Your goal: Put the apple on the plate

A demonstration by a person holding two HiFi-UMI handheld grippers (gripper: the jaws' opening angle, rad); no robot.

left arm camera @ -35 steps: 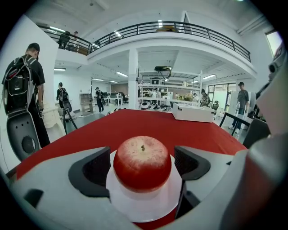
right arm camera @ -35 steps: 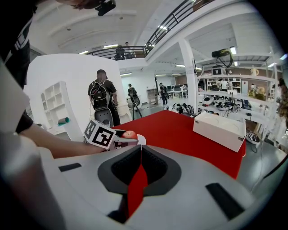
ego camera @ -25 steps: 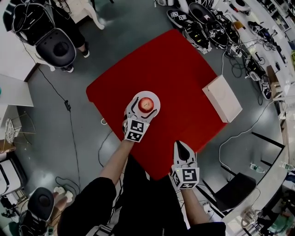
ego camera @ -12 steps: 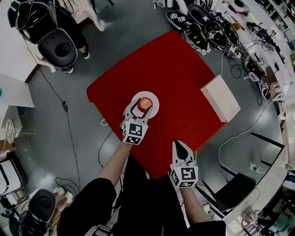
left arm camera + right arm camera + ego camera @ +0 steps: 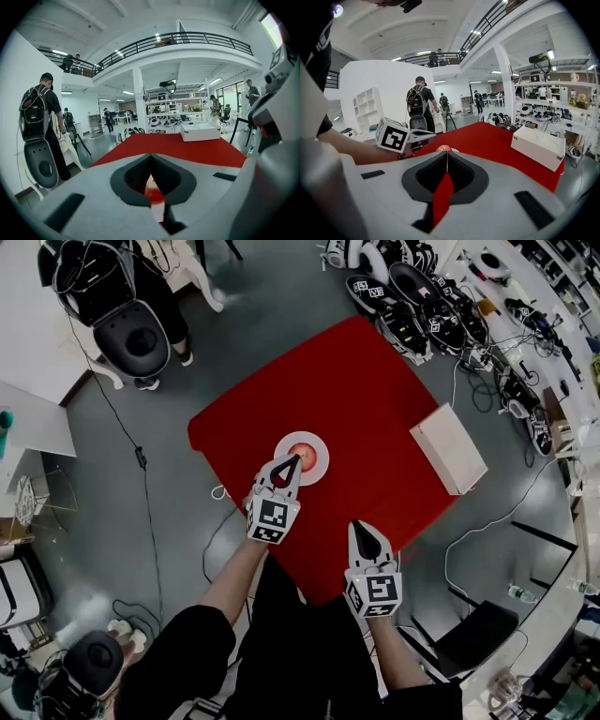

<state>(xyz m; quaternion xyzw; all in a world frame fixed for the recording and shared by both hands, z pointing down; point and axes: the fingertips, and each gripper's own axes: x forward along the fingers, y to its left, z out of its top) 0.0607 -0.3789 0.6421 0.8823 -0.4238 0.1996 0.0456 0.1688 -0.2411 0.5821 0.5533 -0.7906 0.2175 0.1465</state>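
The red apple sits on the small white plate on the red table. My left gripper hovers over the plate's near edge, just short of the apple. Its jaws have just been closing and now stand shut with nothing between them. In the left gripper view the apple shows through the gap behind the closed tips. My right gripper is shut and empty at the table's near edge. The right gripper view shows the apple beyond its tips.
A white box lies at the table's right edge. Several spare grippers lie on the floor past the far corner. A chair with a person stands at far left. Cables run across the grey floor.
The left gripper let go of the apple, rose and drew back toward me, and its jaws closed. The apple stays on the plate. The right gripper rose slightly.
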